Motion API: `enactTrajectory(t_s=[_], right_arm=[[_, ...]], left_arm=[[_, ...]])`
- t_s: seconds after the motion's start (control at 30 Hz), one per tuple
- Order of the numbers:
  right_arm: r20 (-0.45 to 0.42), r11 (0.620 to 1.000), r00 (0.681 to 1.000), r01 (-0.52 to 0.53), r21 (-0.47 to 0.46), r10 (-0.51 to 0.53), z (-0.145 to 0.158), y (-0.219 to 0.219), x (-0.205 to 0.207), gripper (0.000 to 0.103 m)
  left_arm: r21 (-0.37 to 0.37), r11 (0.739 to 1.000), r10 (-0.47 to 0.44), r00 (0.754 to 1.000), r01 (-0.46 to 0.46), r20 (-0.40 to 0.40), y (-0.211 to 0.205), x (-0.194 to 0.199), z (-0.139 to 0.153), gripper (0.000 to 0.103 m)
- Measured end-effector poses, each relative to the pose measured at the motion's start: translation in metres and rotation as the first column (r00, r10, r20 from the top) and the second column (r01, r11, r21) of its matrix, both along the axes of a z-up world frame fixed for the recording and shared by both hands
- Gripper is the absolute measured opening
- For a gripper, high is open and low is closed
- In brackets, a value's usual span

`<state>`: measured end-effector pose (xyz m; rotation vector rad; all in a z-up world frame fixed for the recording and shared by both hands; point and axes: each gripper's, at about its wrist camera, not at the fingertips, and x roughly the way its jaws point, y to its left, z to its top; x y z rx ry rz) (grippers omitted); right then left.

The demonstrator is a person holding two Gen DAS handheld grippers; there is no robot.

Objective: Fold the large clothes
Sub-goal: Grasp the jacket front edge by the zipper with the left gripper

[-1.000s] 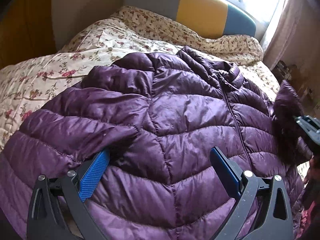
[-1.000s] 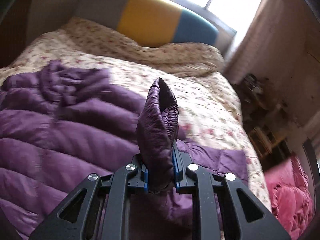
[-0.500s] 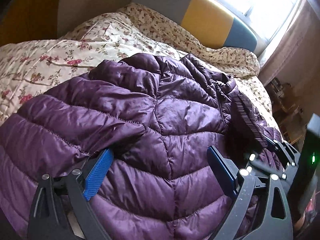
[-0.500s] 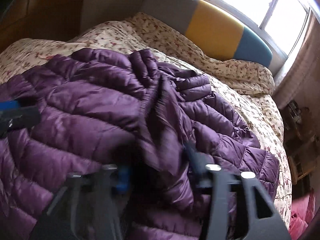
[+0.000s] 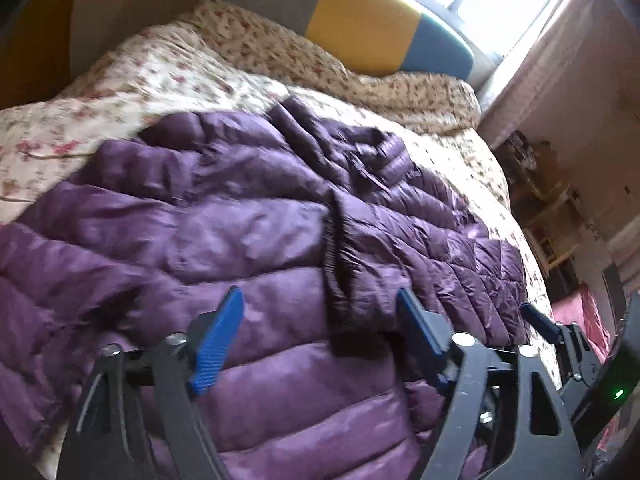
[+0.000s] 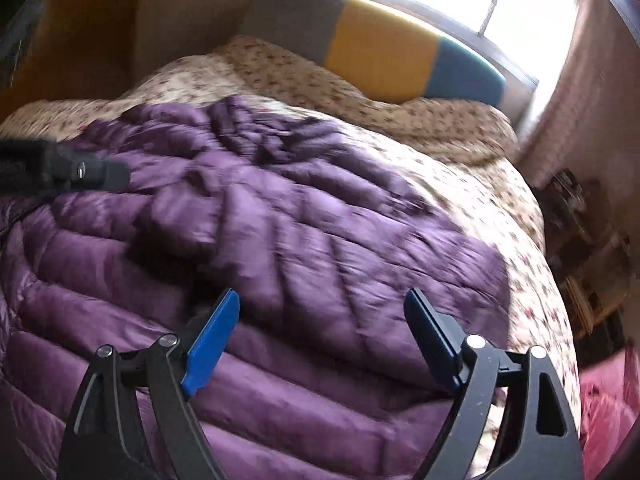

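A purple quilted down jacket lies spread on the floral bedspread; it also shows in the right wrist view. Its right sleeve lies folded across the jacket's front, cuff near the middle. My left gripper is open and empty just above the jacket's lower front. My right gripper is open and empty above the folded sleeve; it also shows at the right edge of the left wrist view. The left gripper's body shows at the left edge of the right wrist view.
A grey, yellow and blue headboard stands behind the bed under a bright window. A curtain hangs at the right. Cluttered furniture and a pink cloth lie beside the bed's right edge.
My right gripper carried the sleeve left across the jacket, let it go and opened. The sleeve now lies folded over the front. My left gripper stayed open and shifted a little.
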<state>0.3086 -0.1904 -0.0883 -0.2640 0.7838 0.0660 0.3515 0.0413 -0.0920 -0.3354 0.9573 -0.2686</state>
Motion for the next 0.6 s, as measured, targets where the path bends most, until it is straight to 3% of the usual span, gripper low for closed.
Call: enactTrajectory(t_s=[0.07, 0.13, 0.2, 0.4, 0.6], right_arm=[[-0.004, 0.998, 0.998, 0.061, 0.029, -0.061, 0.003, -0.022, 0.003, 0.086], [-0.008, 0.990, 0.992, 0.128, 0.054, -0.128, 0.003, -0.045, 0.010, 0.086], [-0.009, 0.981, 0.984, 0.179, 0.078, -0.179, 0.005, -0.062, 0.015, 0.086], [-0.076, 0.942, 0.958, 0.287, 0.172, -0.278, -0.006, -0.097, 0.041, 0.086], [-0.125, 0.934, 0.952, 0.299, 0.198, -0.278, -0.021, -0.088, 0.064, 0.088]], left_arm=[[0.014, 1.000, -0.016, 1.000, 0.017, -0.023, -0.013, 0.007, -0.007, 0.064], [0.019, 0.999, -0.037, 0.998, 0.038, -0.053, -0.023, 0.013, -0.016, 0.033], [0.005, 0.999, -0.038, 0.997, 0.039, -0.062, -0.025, 0.016, -0.023, 0.019], [0.009, 1.000, 0.011, 1.000, -0.011, -0.028, -0.008, 0.009, -0.020, 0.005], [-0.014, 0.999, 0.042, 0.999, -0.043, -0.022, 0.020, 0.004, -0.016, 0.005]])
